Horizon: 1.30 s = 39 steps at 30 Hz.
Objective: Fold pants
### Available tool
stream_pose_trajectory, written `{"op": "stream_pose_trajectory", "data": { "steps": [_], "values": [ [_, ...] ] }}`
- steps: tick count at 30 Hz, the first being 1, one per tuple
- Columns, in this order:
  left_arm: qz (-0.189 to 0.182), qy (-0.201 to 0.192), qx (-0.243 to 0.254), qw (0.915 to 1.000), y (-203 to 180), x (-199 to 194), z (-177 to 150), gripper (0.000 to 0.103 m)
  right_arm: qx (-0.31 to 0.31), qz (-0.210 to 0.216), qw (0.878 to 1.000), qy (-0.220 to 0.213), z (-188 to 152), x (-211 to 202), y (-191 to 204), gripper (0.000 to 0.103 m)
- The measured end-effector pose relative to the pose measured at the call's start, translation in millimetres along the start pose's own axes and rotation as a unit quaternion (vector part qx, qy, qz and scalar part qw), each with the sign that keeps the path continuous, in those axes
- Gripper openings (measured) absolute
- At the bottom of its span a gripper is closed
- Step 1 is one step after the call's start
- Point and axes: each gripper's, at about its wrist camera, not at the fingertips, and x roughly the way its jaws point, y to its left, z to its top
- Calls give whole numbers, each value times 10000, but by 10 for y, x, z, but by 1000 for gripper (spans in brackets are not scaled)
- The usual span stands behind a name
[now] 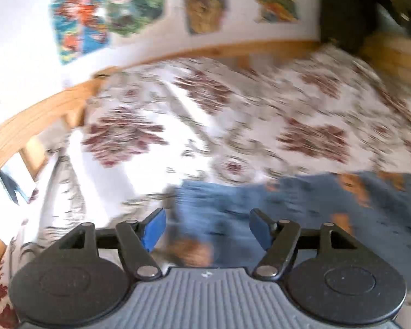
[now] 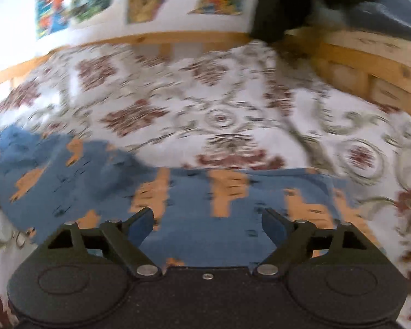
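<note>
1. We take the wooden bed frame (image 2: 364,63) as our landmark: the pants (image 2: 194,205), blue with orange patches, lie on the flowered bedspread (image 2: 205,104) inside that frame, on the side of the bed farthest from its far rail and closest to us.
2. Our left gripper (image 1: 207,227) has its jaws spread wide with nothing between them; it hangs over one end of the pants (image 1: 287,219), where the cloth gives way to bedspread (image 1: 233,115) toward the frame's rail (image 1: 27,126).
3. Our right gripper (image 2: 207,223) is likewise wide open and empty, poised over the middle of the blue cloth.
4. On progress, we judge the fold unfinished: the cloth lies in a long band across the bed, rumpled and raised at its left end in the right wrist view. Whether a first fold is already in, we cannot tell; both views are smeared by motion.
5. What seems left: take hold of an edge, bring it over, and flatten the stack.
6. As for containers, we see none within the frame, no basket, box or drawer.
</note>
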Motion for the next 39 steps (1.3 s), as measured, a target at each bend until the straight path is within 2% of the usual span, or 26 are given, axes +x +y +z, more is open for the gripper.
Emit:
{"op": "stream_pose_trajectory", "data": {
  "steps": [1, 3, 5, 8, 10, 11, 12, 13, 14, 16, 18, 21, 23, 25, 26, 27, 28, 29, 30, 32, 34, 35, 36, 37, 39],
  "values": [
    [-17, 83, -115, 9999, 75, 70, -9, 69, -115, 63, 9999, 38, 5, 24, 61, 88],
    [-319, 259, -296, 9987, 168, 195, 5, 65, -301, 190, 9993, 102, -1, 49, 154, 89],
    [-507, 199, -235, 9982, 150, 255, 23, 65, -449, 221, 9987, 132, -10, 62, 221, 89],
    [-315, 20, -6, 9995, 42, 289, 33, 65, -667, 314, 9972, 157, 24, 117, 310, 89],
    [-229, 33, 229, 9995, -36, 323, 37, 65, -767, 417, 9961, 156, 62, 178, 341, 90],
    [-170, 43, 312, 9994, -34, 309, -22, 60, -797, 477, 9955, 190, 91, 235, 360, 90],
    [-90, 105, 381, 9992, -52, 353, -36, 39, -804, 530, 9950, 244, 112, 293, 374, 90],
    [64, 167, 415, 9990, -44, 383, -52, 23, -803, 580, 9946, 293, 119, 343, 389, 90],
    [307, 248, 428, 9983, -37, 416, -58, 17, -823, 630, 9940, 354, 118, 395, 408, 90],
    [295, 261, 188, 9990, 25, 427, -51, 15, -864, 601, 9937, 394, 117, 449, 446, 89],
    [481, 152, 102, 9987, 37, 355, -10, 13, -835, 572, 9944, 295, 134, 442, 460, 89],
    [903, -87, 397, 9951, 1, 180, 52, 13, -858, 571, 9944, 241, 169, 437, 475, 90],
    [1056, 101, 636, 9923, -41, 198, 18, 14, -948, 605, 9928, 412, 145, 490, 489, 90],
    [1268, 257, 945, 9871, -105, 279, -59, 21, -1058, 662, 9906, 565, 96, 557, 487, 90],
    [1377, 200, 1157, 9835, -157, 273, -77, 29, -1061, 673, 9906, 533, 99, 560, 476, 90],
    [1560, 70, 1401, 9777, -222, 244, -80, 42, -1050, 700, 9909, 463, 128, 543, 462, 90],
    [1751, -140, 1524, 9726, -288, 183, -77, 48, -1056, 735, 9910, 368, 175, 519, 454, 90],
    [1852, -358, 1534, 9700, -348, 108, -68, 60, -1104, 806, 9903, 249, 256, 500, 441, 90],
    [1841, -508, 1510, 9699, -400, 50, -53, 67, -1169, 875, 9891, 179, 341, 504, 437, 91],
    [1462, -836, 1207, 9783, -525, -68, 3, 67, -1322, 1055, 9855, 130, 570, 580, 442, 91],
    [583, -1072, 771, 9895, -637, -78, 83, 73, -1359, 1315, 9815, 303, 864, 756, 483, 92],
    [103, -1109, 655, 9916, -700, -26, 122, 77, -1272, 1447, 9804, 417, 1002, 856, 506, 92],
    [-431, -1103, 602, 9911, -777, 72, 155, 77, -1110, 1632, 9790, 508, 1153, 977, 519, 92],
    [-791, -1068, 597, 9893, -839, 183, 178, 77, -937, 1781, 9779, 564, 1292, 1102, 531, 92],
    [-1167, -677, 760, 9879, -975, 481, 226, 77, -677, 1912, 9771, 648, 1508, 1327, 566, 90]
  ]
}}
